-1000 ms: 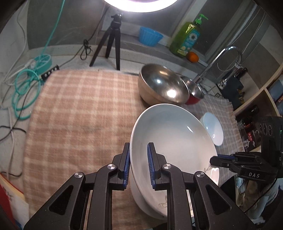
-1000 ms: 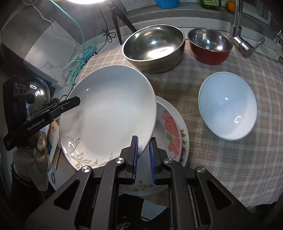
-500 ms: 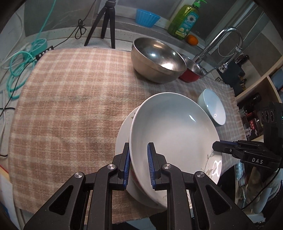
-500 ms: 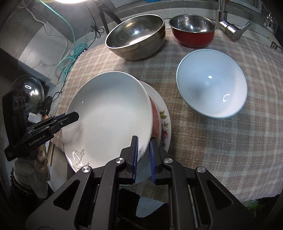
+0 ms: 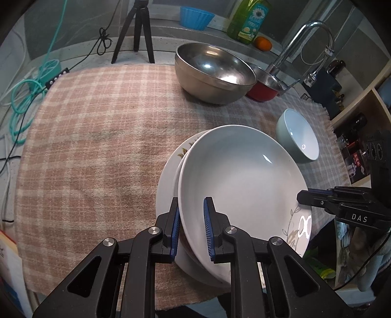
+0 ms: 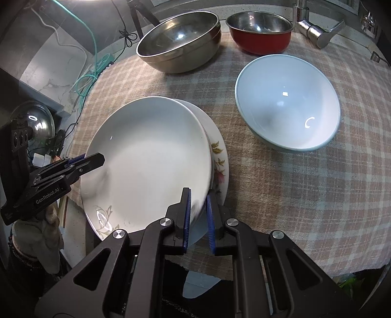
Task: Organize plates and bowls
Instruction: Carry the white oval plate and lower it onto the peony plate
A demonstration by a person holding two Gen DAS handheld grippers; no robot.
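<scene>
Both grippers hold one white deep plate (image 5: 242, 176) by opposite edges of its rim. The left hand-held gripper (image 5: 191, 220) is clamped on the rim, one blue pad under the plate and one over it. The right hand-held gripper (image 6: 198, 212) is pinched tight on the opposite rim in the same way.

The white deep plate sits directly over a floral plate (image 6: 218, 156) that lies on the checked cloth (image 5: 97, 146) covering the table. The floral plate shows only as a crescent along one side, with leaves and a pink flower printed on it. Whether the upper plate rests fully on the lower one or is just above it cannot be told. A grey leaf pattern marks the white plate near its close edge.

Near the plates, apart from them, stands a pale blue bowl (image 6: 288, 102), upright on the cloth. Farther back a large steel bowl (image 5: 215, 71) and a smaller red bowl (image 6: 260, 31) stand side by side, close to touching. Behind them are a chrome faucet (image 5: 300, 46), a green dish soap bottle (image 5: 249, 19), an orange (image 5: 263, 44), a blue cup (image 5: 196, 17) and a black tripod (image 5: 136, 36).
</scene>
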